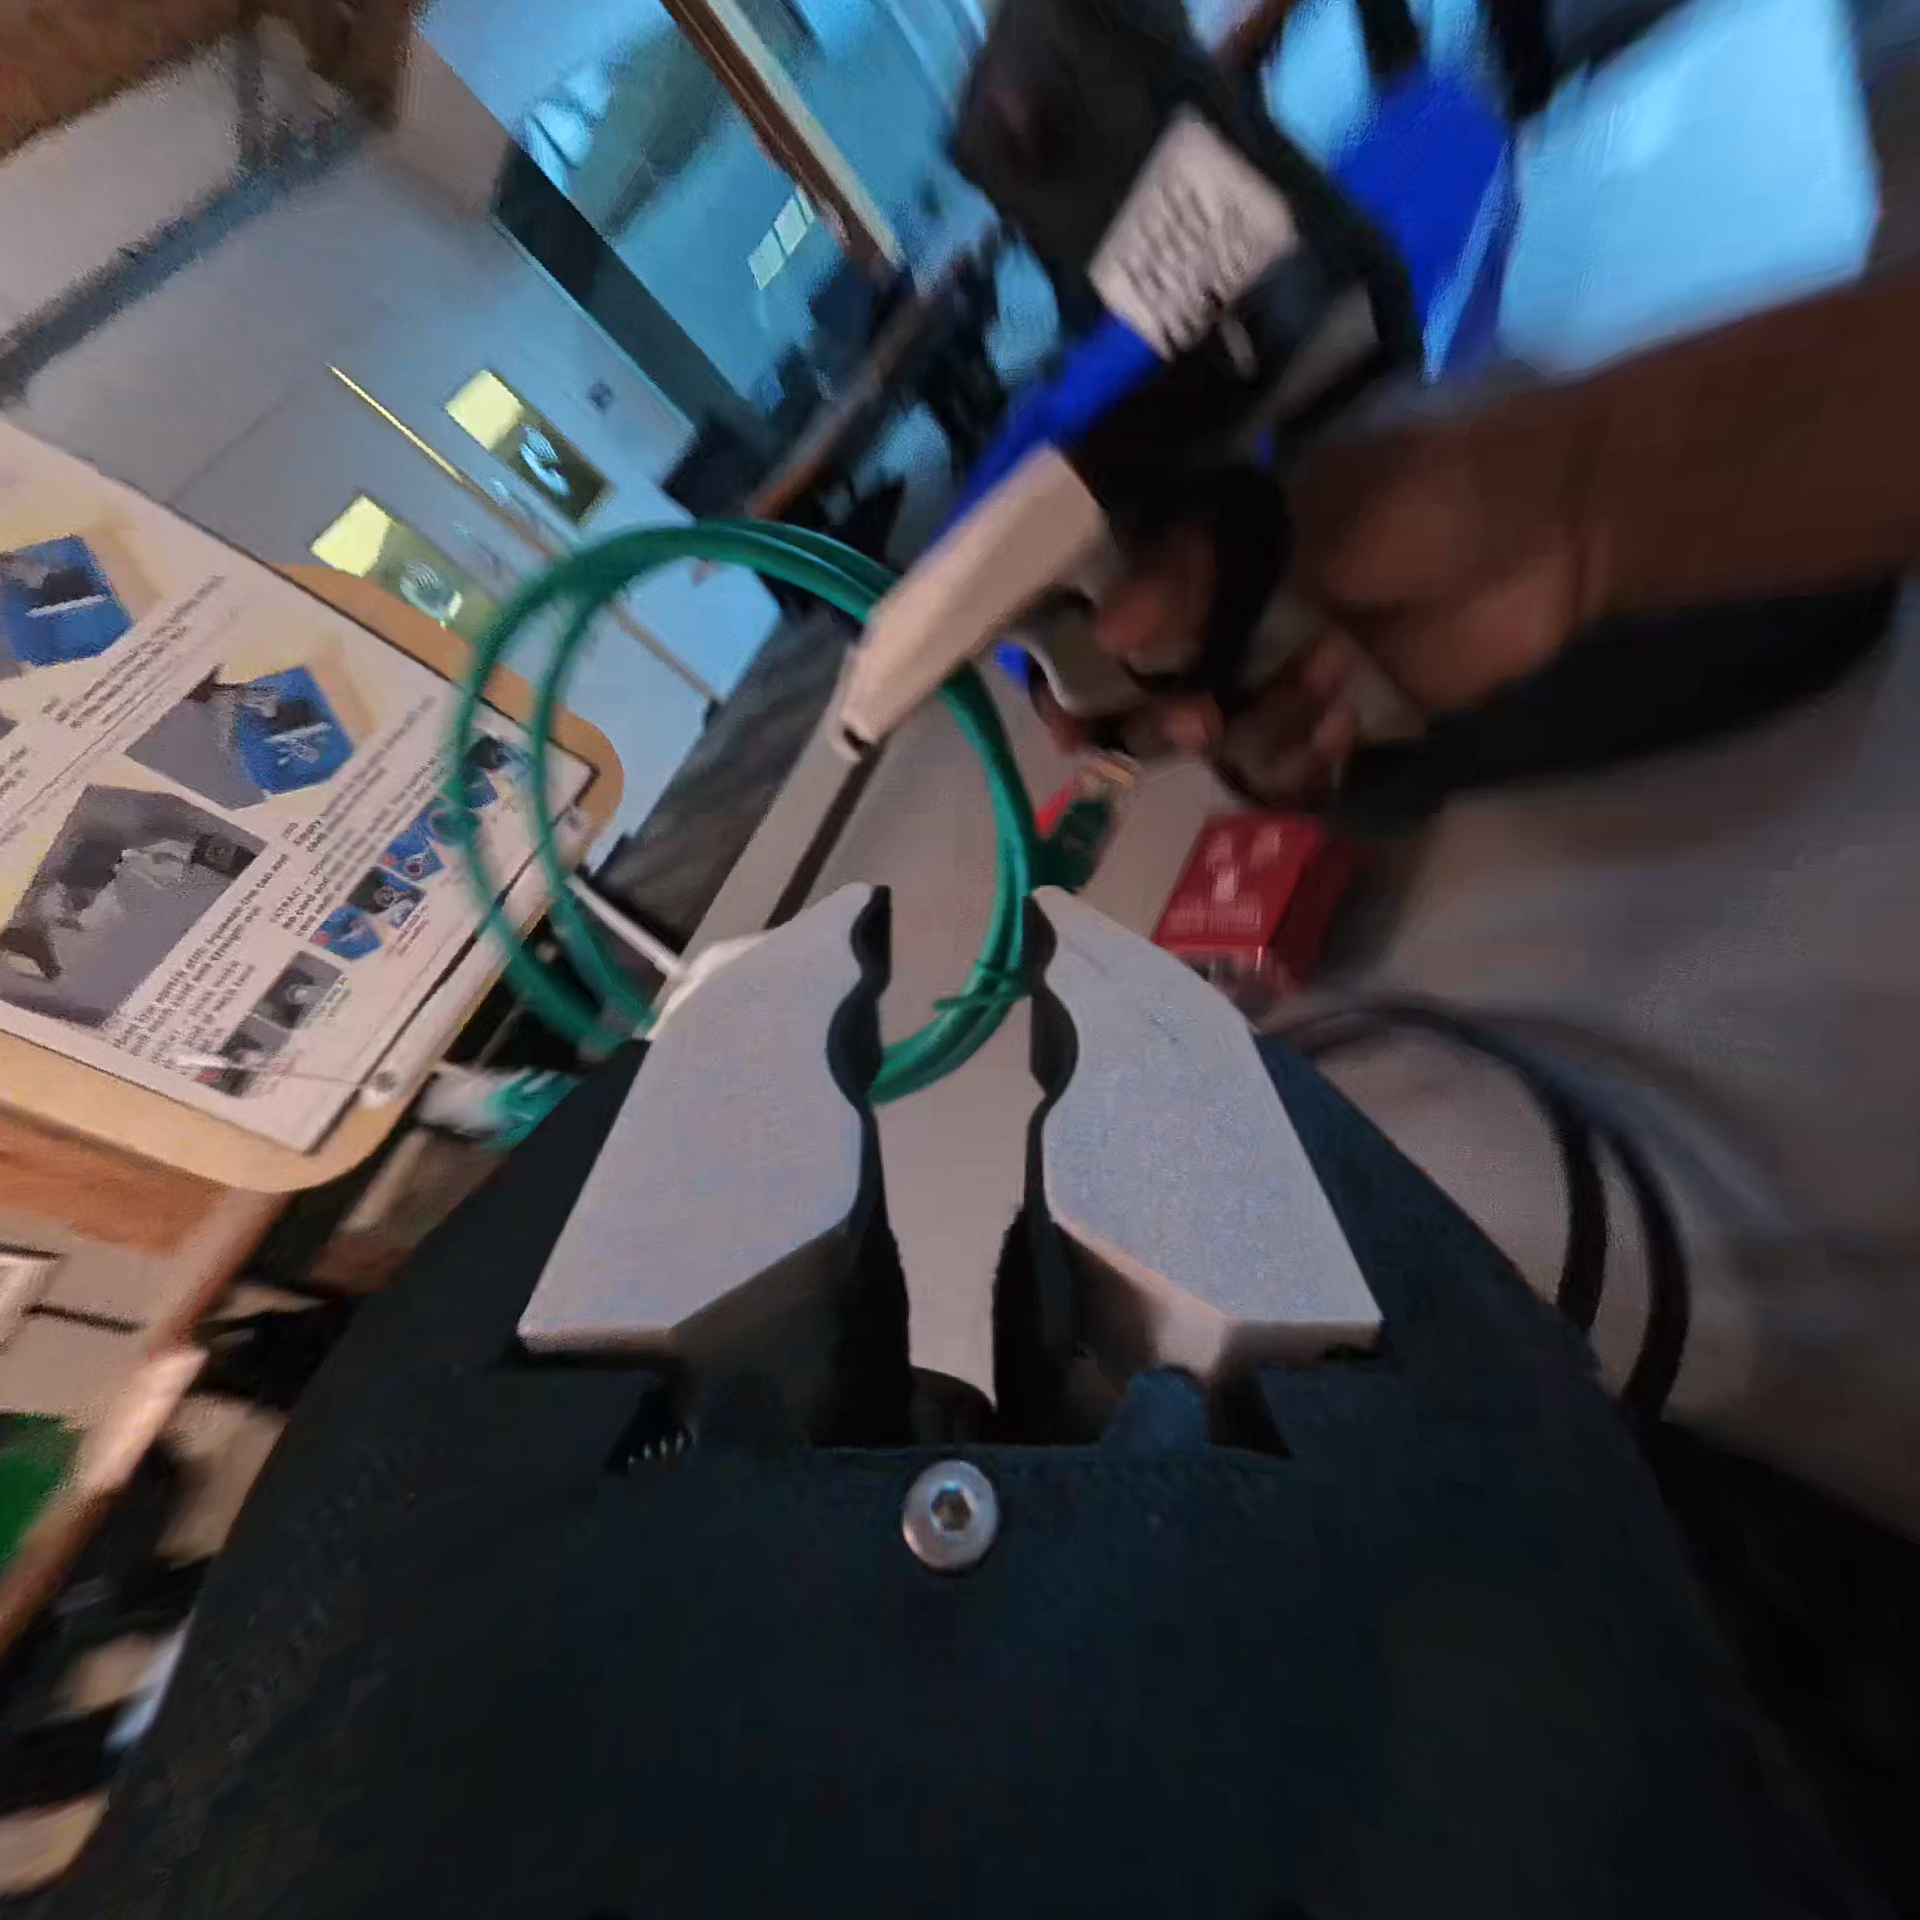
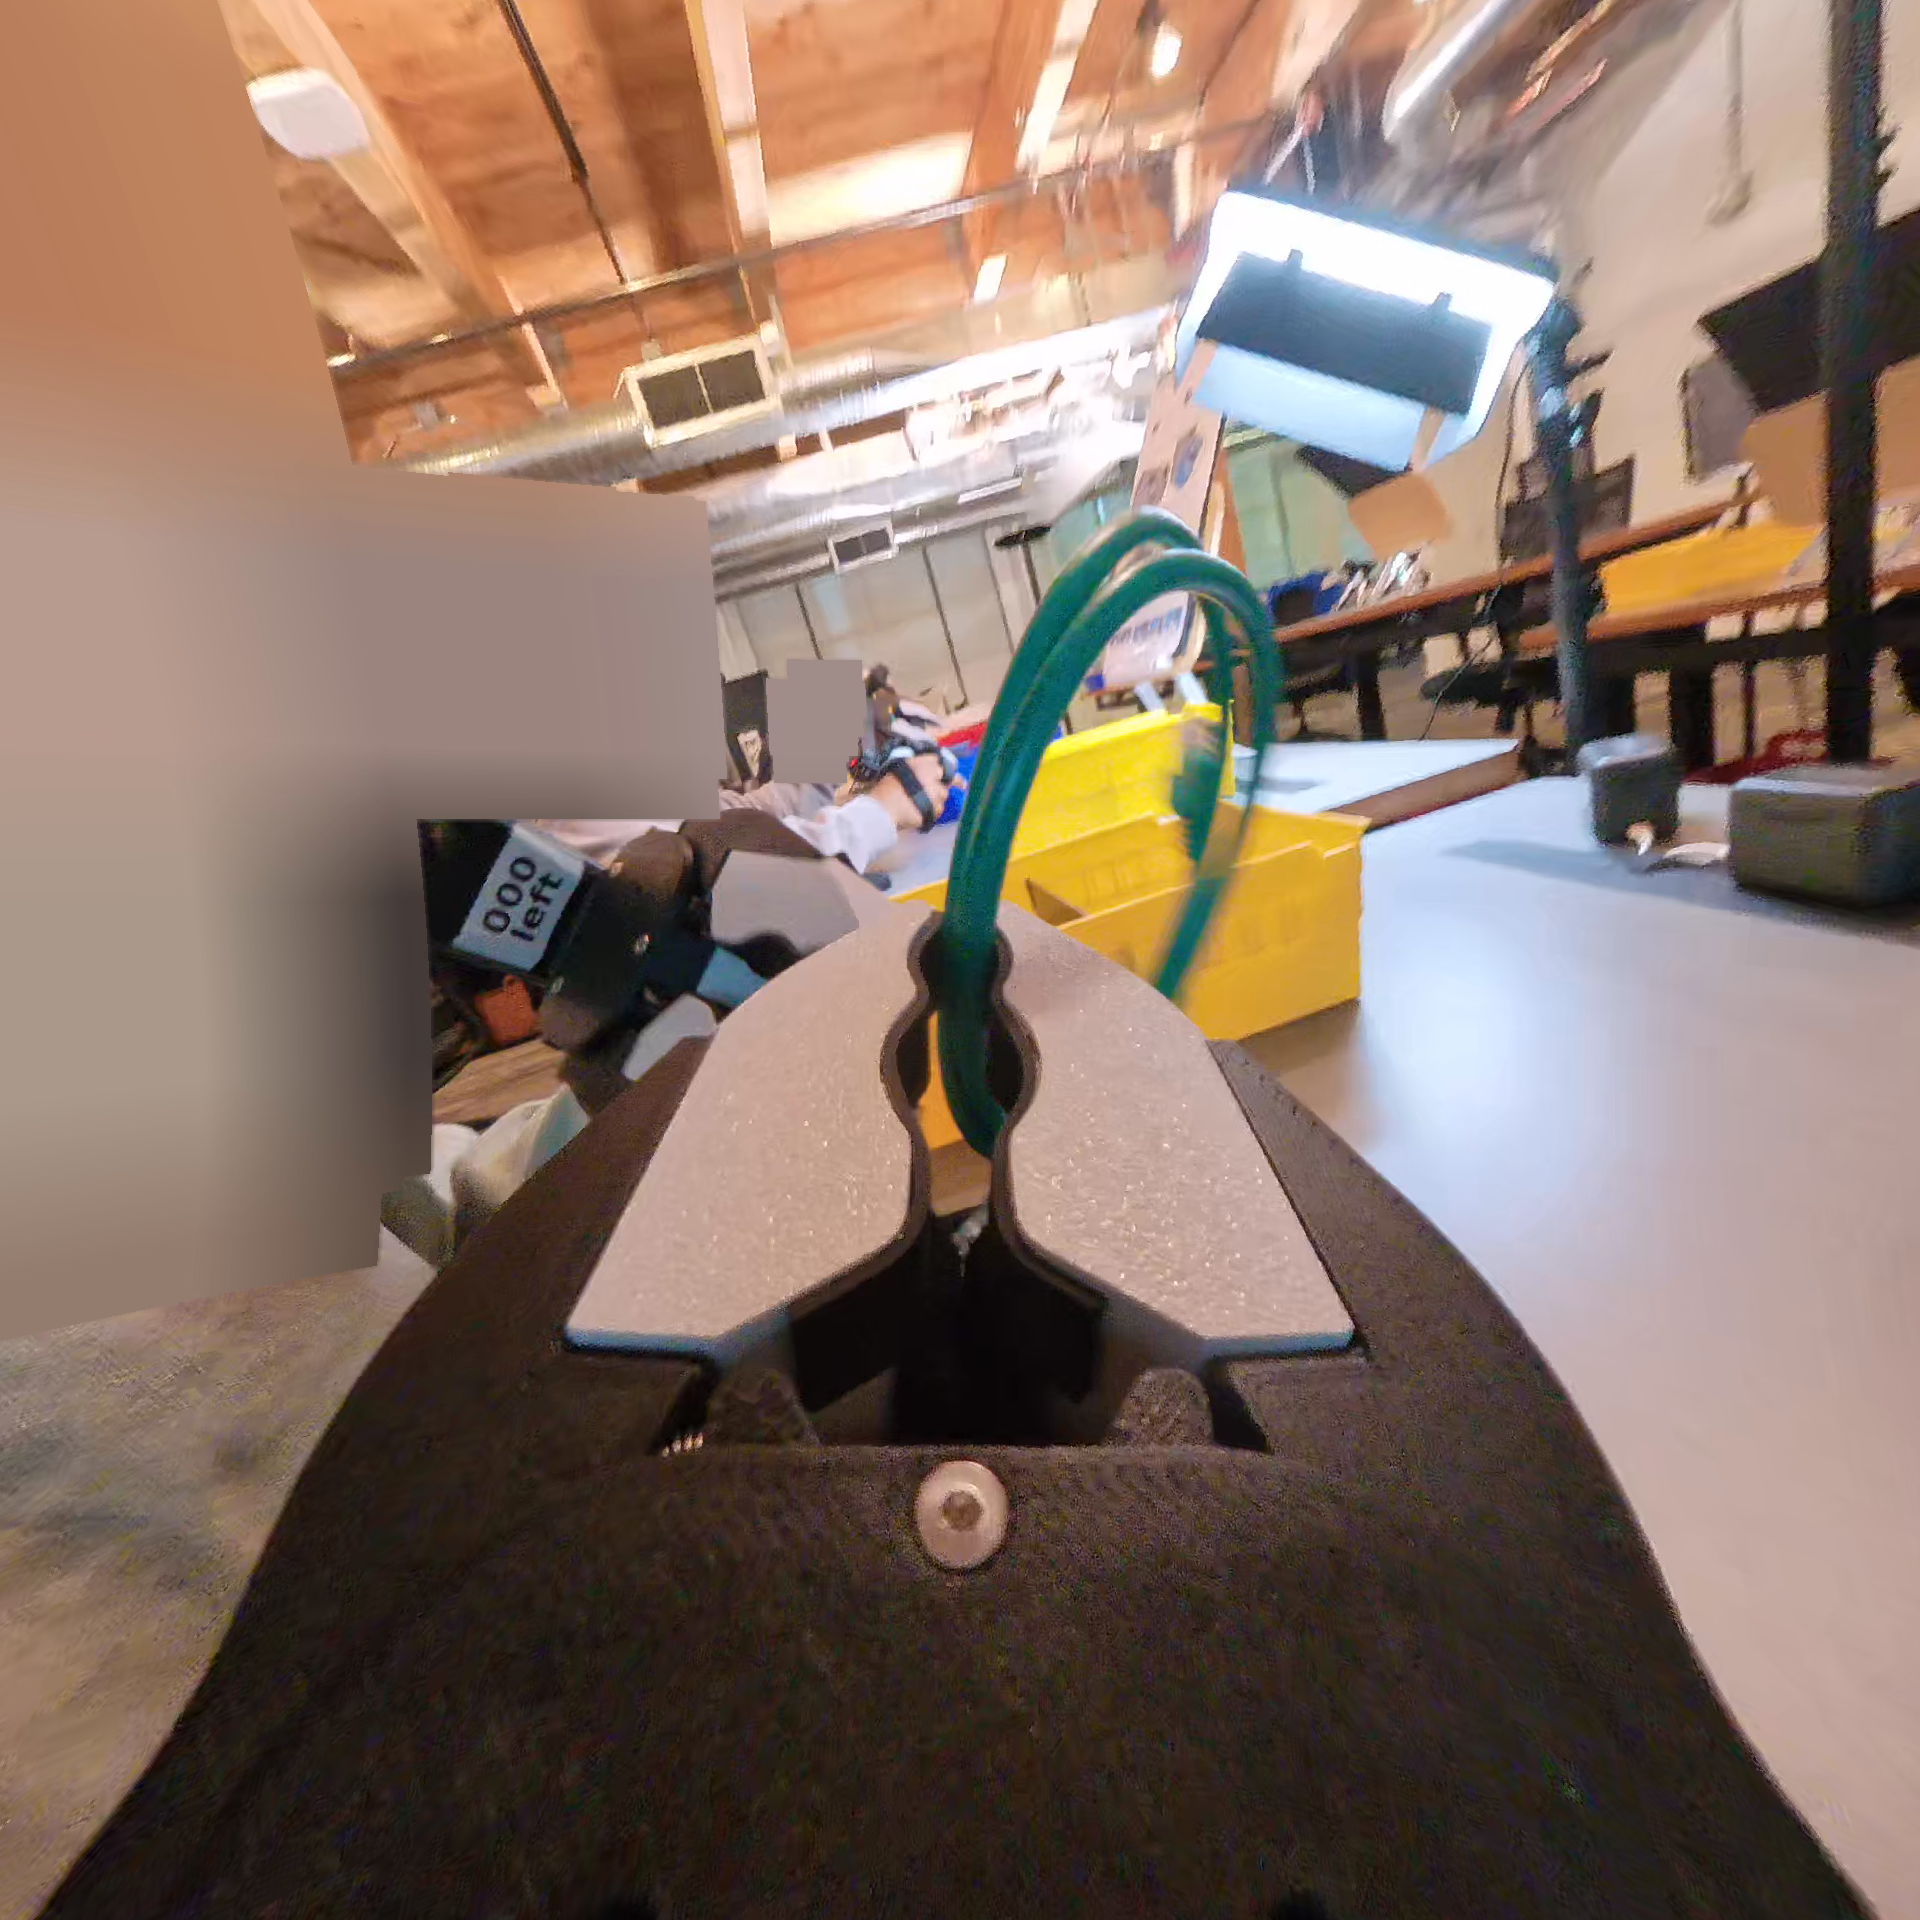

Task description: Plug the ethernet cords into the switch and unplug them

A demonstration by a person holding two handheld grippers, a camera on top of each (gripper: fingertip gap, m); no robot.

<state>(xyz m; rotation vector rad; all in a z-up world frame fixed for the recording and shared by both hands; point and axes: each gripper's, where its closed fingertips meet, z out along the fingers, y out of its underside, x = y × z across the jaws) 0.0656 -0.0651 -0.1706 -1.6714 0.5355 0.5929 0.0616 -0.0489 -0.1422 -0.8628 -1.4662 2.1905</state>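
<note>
Left wrist view: the left gripper [image 1: 956, 935] sits at frame centre with its jaws apart, a clear gap between them and nothing gripped. The green cord [image 1: 997, 831], coiled in a loop, shows beyond the tips in the middle of the frame; it passes behind the gap but does not look pinched there. The right gripper [image 1: 883, 675] comes in from the upper right, held by a hand [image 1: 1455, 582], with its grey tips at the cord's loop. A green plug [image 1: 1081, 821] hangs right of centre, free of any socket. A printed sheet [image 1: 239, 831] on a board is at the left, a red box [image 1: 1247, 894] right of centre. This view is heavily motion-blurred, so the contact between the far gripper and the cord is probably a grip, not certain from here alone.

Right wrist view: the right gripper [image 2: 961, 945] is clamped on the green cord [image 2: 977, 1018], which runs through the notches between the jaws and arches up to the upper middle of the frame. The plug [image 2: 1195, 779] dangles loose right of centre, in front of a yellow bin [image 2: 1288, 914] on the grey table [image 2: 1610, 1143]. The left gripper [image 2: 665, 935] lies at middle left.

No switch is visible in either view. Judging by the free plug, plugging has not started here or the cord is already out; I cannot tell which.
</note>
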